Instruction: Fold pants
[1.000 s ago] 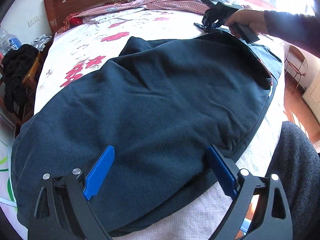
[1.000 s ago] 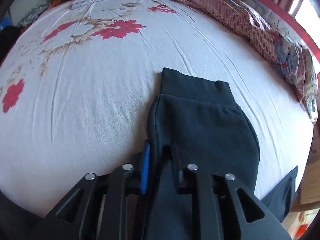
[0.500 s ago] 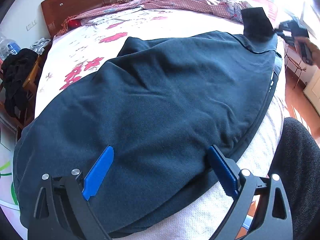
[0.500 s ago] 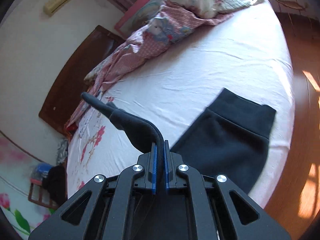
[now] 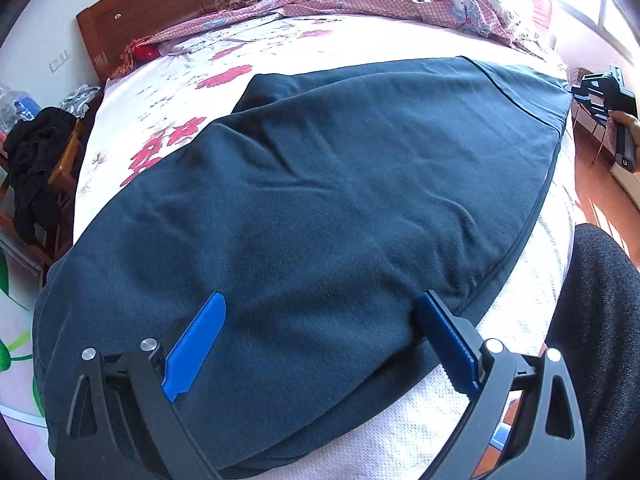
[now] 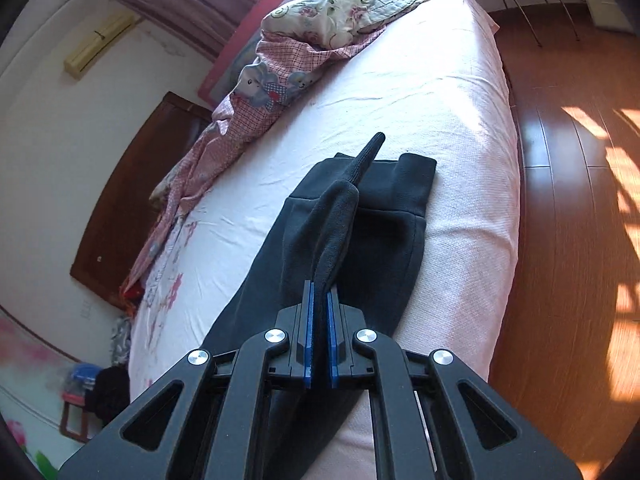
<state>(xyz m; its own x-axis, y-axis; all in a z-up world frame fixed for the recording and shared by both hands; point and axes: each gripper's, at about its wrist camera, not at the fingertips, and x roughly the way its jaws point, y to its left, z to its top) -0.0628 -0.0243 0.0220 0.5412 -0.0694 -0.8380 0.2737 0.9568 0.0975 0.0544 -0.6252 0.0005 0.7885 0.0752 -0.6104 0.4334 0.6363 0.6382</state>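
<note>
My left hand-held gripper point(image 5: 320, 344) rests spread wide on the dark pants point(image 5: 340, 200), which lie across the bed point(image 5: 420, 440) ahead of it. My right hand-held gripper point(image 6: 319, 320) pinches a lifted fold of the pants point(image 6: 340, 216).

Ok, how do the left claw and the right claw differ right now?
The left claw is spread wide open, while the right claw is shut on a fold of the pants. The left claw sits low over the pants near the bed edge, gripping nothing; the right claw holds a pants leg end raised off the bed, over the other leg's cuff. Both have black frames and blue finger pads.
</note>
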